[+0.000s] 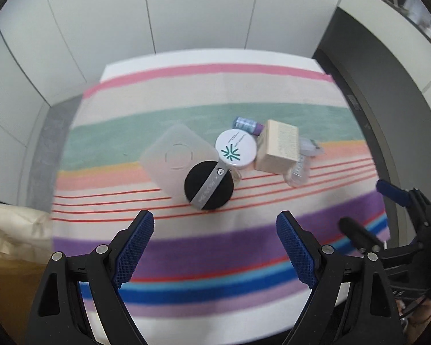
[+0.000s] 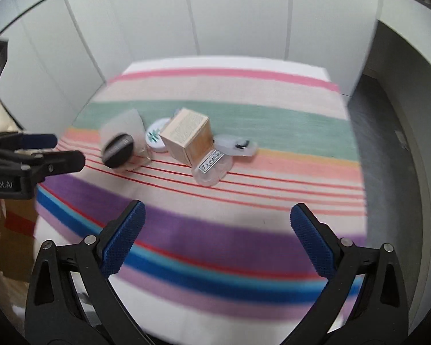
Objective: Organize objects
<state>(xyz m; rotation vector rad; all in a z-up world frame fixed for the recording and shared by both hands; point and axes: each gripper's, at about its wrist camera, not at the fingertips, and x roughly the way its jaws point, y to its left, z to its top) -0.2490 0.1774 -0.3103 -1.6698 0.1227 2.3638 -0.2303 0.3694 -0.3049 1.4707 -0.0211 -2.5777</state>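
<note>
Both tongs stood wide and empty above the striped cloth (image 1: 186, 258): the left gripper (image 1: 215, 247) and the right gripper (image 2: 217, 238) each showed bare blue pads with nothing between them. Ahead, clustered mid-cloth, lay a black powder puff (image 1: 209, 185) resting on the corner of a frosted square case (image 1: 178, 158), touching a white round jar (image 1: 236, 149). Just beside that stood a tan carton (image 1: 277, 149), tilted against a clear plastic container (image 1: 298, 169), with a purple tube (image 1: 248, 124) behind. White panels (image 1: 201, 8) walled the far side.
</note>
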